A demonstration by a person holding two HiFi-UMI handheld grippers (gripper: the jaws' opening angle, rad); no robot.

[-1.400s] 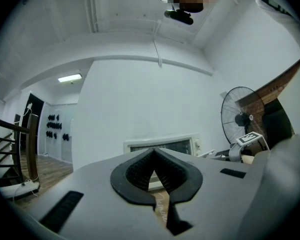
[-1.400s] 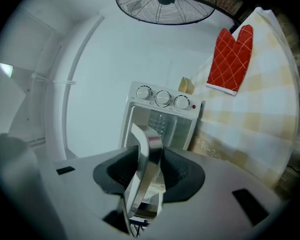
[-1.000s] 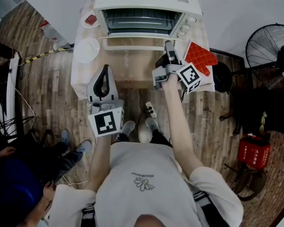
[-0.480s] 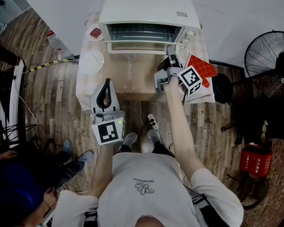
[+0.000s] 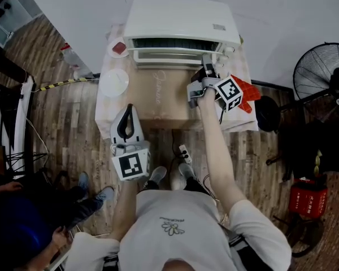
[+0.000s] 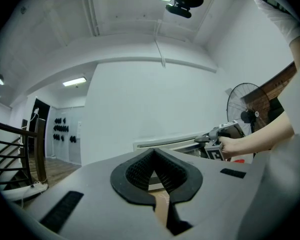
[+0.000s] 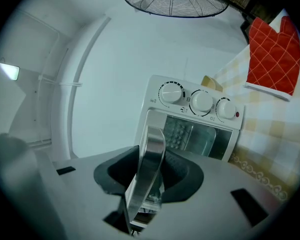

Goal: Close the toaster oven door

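Observation:
The white toaster oven (image 5: 181, 18) stands at the table's far edge, its glass door (image 5: 169, 58) tilted up, nearly against the oven's front. My right gripper (image 5: 206, 68) is at the door's right end, shut on the metal door handle (image 7: 149, 164), which runs between its jaws in the right gripper view. Past the handle I see the oven's three knobs (image 7: 200, 101) and the rack behind the glass. My left gripper (image 5: 127, 117) hangs over the table's near edge, shut on nothing, well back from the oven (image 6: 165, 144).
A red oven mitt (image 5: 250, 89) lies on the checked cloth right of my right gripper. A white plate (image 5: 114, 82) and a small dish (image 5: 119, 48) sit at the table's left. A standing fan (image 5: 325, 66) is at the right; a power strip (image 5: 185, 151) lies on the floor.
The door has swung up from lying flat open to nearly closed, my right gripper travelling toward the oven with the handle. The left gripper has stayed back near the table's edge.

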